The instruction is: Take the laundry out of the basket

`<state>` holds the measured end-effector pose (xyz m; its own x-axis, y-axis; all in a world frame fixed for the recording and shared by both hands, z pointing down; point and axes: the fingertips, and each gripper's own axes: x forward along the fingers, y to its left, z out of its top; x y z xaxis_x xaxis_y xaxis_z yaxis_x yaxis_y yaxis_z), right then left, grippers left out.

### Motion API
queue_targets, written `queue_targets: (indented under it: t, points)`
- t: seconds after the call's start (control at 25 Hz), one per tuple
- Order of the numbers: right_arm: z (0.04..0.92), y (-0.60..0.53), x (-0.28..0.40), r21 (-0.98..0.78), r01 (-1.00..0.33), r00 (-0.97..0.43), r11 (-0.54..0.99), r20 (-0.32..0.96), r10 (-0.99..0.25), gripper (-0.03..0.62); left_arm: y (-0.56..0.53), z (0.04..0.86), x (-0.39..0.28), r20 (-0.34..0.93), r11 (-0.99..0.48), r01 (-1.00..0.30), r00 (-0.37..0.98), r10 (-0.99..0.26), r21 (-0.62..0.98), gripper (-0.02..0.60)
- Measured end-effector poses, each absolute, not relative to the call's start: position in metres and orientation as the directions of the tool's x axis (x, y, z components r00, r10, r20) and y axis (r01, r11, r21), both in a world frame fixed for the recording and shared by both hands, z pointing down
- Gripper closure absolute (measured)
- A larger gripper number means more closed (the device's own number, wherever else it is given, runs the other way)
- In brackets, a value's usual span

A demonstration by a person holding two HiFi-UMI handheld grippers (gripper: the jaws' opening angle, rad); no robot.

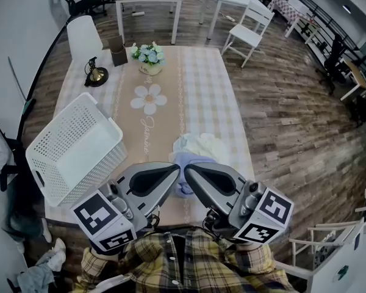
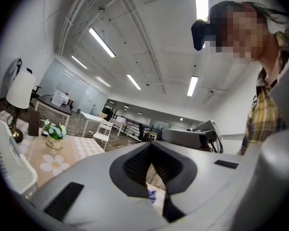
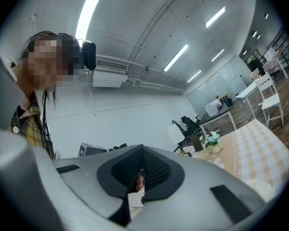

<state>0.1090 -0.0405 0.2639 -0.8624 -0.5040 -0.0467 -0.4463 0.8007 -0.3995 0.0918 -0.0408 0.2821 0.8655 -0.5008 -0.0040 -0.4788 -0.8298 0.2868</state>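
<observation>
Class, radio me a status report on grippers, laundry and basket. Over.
Left gripper and right gripper shut, both empty, tips close together. Laundry heaped on table, outside the basket; basket tipped, no cloth seen inside. Nothing in the way.

Person in plaid shirt [image 1: 183, 261] holds both grippers low, close before chest. Left gripper [image 1: 175, 168] and right gripper [image 1: 188, 167] lie level, angled inward, noses converging at centre, tips just apart. Left gripper's marker cube [image 1: 104, 221] and right gripper's marker cube [image 1: 265, 215] sit at outer rear ends, nearest torso. Left gripper view: jaws together, pads meeting at tips, nothing gripped. Right gripper view: jaws likewise together, nothing clamped between pads.
</observation>
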Motion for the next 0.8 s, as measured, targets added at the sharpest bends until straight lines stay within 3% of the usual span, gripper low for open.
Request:
queue_targets:
  t: [0.8]
  points:
    - [0.276, -0.046, 0.100, -0.399, -0.460, -0.868, 0.793, 0.012, -0.497, 0.585, -0.047, 0.282, 0.081, 0.009, -0.816, -0.509, 0.850, -0.527, 0.275, 0.571]
